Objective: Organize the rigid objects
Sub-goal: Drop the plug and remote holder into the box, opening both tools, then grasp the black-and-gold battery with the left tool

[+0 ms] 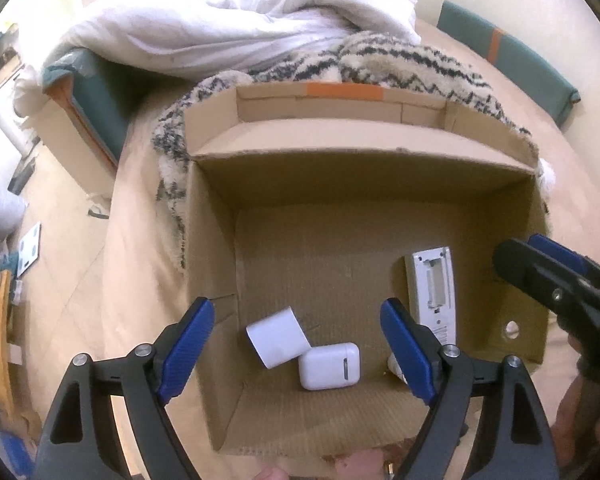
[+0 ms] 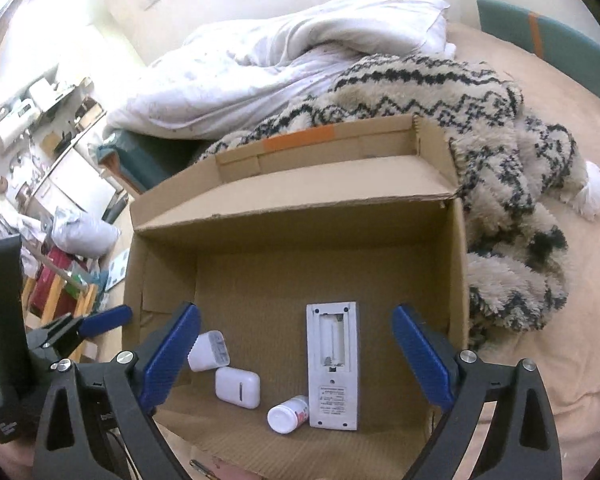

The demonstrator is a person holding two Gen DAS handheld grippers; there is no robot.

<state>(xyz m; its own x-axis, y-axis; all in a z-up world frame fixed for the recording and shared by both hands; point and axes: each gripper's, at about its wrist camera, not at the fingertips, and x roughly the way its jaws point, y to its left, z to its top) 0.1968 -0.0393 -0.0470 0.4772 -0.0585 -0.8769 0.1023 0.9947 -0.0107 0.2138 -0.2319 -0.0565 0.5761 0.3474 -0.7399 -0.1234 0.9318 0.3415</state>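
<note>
An open cardboard box (image 1: 364, 184) (image 2: 300, 224) lies on a beige bed. On its floor lie a white charger block (image 1: 278, 337) (image 2: 209, 351), a white earbud case (image 1: 329, 365) (image 2: 237, 387), a small white bottle (image 2: 288, 414) on its side, and a white remote (image 1: 434, 288) (image 2: 333, 364) face down with its battery bay bare. My left gripper (image 1: 298, 354) hangs open over the block and case, touching neither. My right gripper (image 2: 296, 360) stands wide open above the remote and bottle, with nothing pressed between its pads. The right gripper's fingers (image 1: 548, 276) show in the left wrist view.
A shaggy zigzag blanket (image 2: 500, 184) and a white duvet (image 1: 228, 28) lie behind and right of the box. A teal headboard (image 1: 512, 60) stands at the far right. Left of the bed, the floor holds cluttered shelves (image 2: 44, 120) and a wooden rack (image 1: 0, 340).
</note>
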